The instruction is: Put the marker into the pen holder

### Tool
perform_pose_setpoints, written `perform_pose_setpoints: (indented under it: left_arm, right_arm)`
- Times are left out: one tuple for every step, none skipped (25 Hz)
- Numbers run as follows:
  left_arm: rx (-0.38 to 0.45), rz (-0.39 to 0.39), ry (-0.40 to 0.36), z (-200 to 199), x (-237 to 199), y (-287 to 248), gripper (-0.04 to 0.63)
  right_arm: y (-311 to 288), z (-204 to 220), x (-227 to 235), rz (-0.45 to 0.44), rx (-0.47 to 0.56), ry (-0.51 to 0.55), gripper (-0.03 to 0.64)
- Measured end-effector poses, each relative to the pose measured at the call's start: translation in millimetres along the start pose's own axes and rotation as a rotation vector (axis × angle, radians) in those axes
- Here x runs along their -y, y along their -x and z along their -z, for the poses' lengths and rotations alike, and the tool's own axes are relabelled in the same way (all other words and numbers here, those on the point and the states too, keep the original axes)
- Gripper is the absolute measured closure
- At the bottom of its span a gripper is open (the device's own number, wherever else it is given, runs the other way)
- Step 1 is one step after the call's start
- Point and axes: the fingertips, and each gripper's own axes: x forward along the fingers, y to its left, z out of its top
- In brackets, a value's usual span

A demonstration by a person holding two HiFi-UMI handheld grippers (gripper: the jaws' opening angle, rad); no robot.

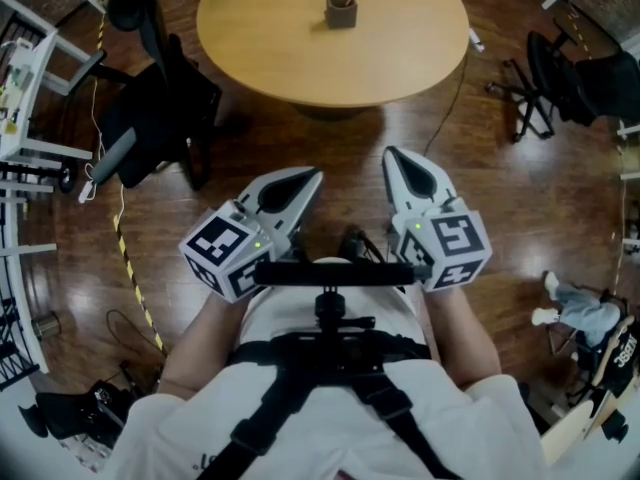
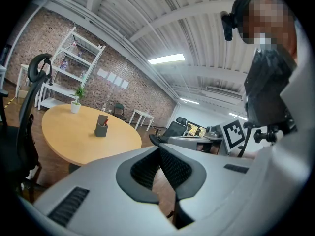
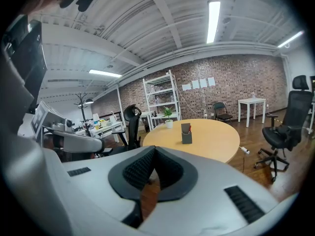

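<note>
A: Where is the marker?

B: The marker (image 3: pixel 189 128) shows a red tip and stands inside the pen holder (image 1: pixel 340 8), poking just above the rim. The holder is a dark grey box on the round wooden table (image 1: pixel 270 53), at 12 o'clock from the person and well back from the table's near edge.

A: What about the left gripper?

B: The left gripper (image 1: pixel 313 174) is held in front of the person's waist, aimed toward 1 o'clock in the head view. Its jaws are clenched tip to tip with nothing between them. Only the wooden floor (image 1: pixel 350 138) shows through the gap below the tips.

A: And the right gripper?

B: The right gripper (image 1: pixel 391 153) sits just beside it, not touching, aimed toward 11 o'clock. Its jaws are pressed together too and grip nothing. The 2 grippers are well apart from the table.

A: Anything else nearby?

B: A black office chair (image 1: pixel 160 108) stands at 10 o'clock beside the table, and a second black chair (image 1: pixel 545 78) at 2 o'clock. A small potted plant (image 3: pixel 169 121) sits on the table beyond the holder, at the holder's 11 o'clock in the right gripper view.
</note>
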Motion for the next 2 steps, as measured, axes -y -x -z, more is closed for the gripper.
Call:
perform_pose_setpoints:
  left_arm:
    - [0.003,0.001,-0.005,-1.0,-0.7,-1.2,0.6]
    - [0.005,0.001,-0.01,-1.9,-1.3,-2.4,0.6]
  right_arm:
    - [-1.0,-1.3,1.1,0.0,0.004,0.003,0.617]
    - [-2.0,-2.5,2.2,-0.001,0.008,0.005,0.617]
